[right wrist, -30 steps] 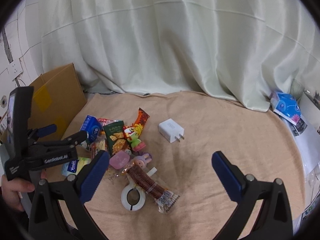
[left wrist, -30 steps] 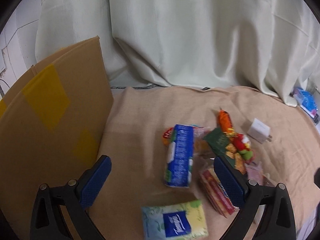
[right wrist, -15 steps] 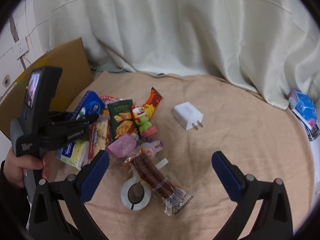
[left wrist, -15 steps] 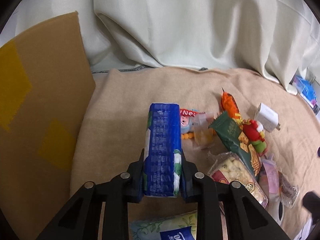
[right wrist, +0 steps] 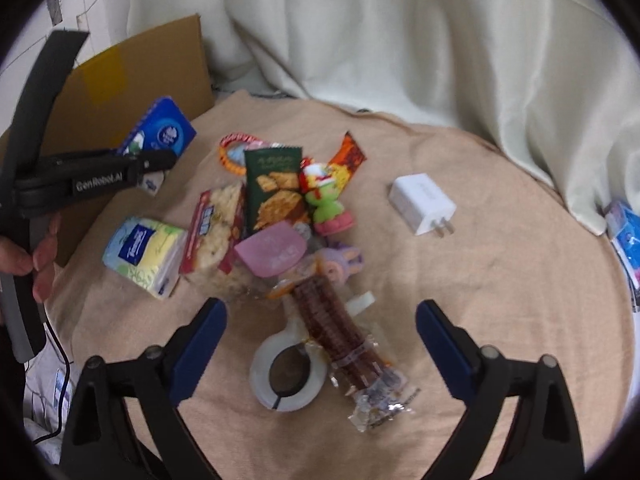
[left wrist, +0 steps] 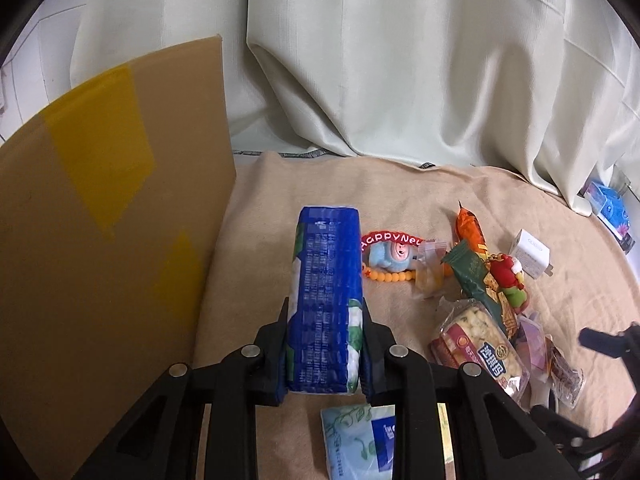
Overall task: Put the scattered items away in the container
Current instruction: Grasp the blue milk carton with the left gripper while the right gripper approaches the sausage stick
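Black plastic tongs (right wrist: 320, 344) with dark blue ribbed pads (right wrist: 198, 346) and round silver screws at the finger joints. White "GenRobot.AI" lettering along the other black tongs (right wrist: 160, 160); grey handle; thin black cable trailing below.

Both wrist views tilted down, close (sharing the snack pile (left wrist: 484, 300))

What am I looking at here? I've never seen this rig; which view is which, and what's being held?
A person holds two hand-held grippers, each with a fisheye camera looking along its fingers. The left view shows the left gripper shut on a blue tissue pack, beside the cardboard box. The right view shows the right gripper open and empty; its jaws have just been closing slightly, above a cookie sleeve and tape roll. Snacks, toys and a white charger lie on the beige cloth.
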### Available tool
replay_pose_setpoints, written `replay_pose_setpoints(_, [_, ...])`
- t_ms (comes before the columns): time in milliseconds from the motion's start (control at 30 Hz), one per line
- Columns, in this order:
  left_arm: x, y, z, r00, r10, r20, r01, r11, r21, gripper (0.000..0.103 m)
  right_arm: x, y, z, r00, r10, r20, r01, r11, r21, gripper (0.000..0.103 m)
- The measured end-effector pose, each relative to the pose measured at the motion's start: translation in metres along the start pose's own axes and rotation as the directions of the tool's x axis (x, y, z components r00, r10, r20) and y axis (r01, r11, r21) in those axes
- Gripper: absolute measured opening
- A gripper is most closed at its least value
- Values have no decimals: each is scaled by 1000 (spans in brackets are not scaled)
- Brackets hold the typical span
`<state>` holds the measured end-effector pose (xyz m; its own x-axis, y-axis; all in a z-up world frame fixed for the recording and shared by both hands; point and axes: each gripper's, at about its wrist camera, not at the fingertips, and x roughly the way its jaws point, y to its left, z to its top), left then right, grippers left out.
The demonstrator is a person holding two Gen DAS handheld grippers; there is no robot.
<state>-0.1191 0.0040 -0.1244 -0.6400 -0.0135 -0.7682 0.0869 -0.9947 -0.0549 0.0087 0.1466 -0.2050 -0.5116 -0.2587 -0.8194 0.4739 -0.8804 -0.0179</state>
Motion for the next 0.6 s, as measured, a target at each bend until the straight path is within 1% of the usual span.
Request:
replay_pose_setpoints(67, [-2,1,1,1000,-1,6,1,1000,-3,27,8,3,-1,1000,10,-25,-10,1000,-5,95])
replay_pose_setpoints(167, [-3,1,2,1000,-3,9,3,1000,-2,27,16,4,-3,999,1,-38,-1,1000,-3,82])
replay_pose_setpoints(200, [-4,2,2,1000,-6,10,6,1000,-3,27,19,2,-3,999,-6,-50,6,1000,4,73])
replay_pose_setpoints(233, [-6,2,2,1000,-10,13,10,1000,-3,27,22,-3,-4,998,-4,-63,6,1000,28,61])
replay_pose_setpoints(300, [-8,2,3,1000,-10,19,10,1000,-8,27,20,-14,-3,998,36,-55,-31,995,93,53])
replay_pose_setpoints(333, [-10,2,3,1000,-13,22,14,1000,-9,27,17,-24,-2,996,75,-44,-67,987,148,47])
replay_pose_setpoints(367, [-11,2,4,1000,-16,25,16,1000,-12,27,13,-30,-2,994,102,-36,-94,980,178,45])
replay_pose_setpoints(433, [-13,3,4,999,-19,31,20,1000,-16,27,8,-38,-1,993,118,-20,-112,971,209,39])
replay_pose_setpoints(500, [-16,4,5,999,-22,38,23,1000,-18,27,6,-41,0,995,97,-16,-91,972,216,36])
replay_pose_setpoints(600, [-20,4,5,999,-24,44,25,1000,-18,27,2,-43,1,996,94,-12,-89,971,221,35])
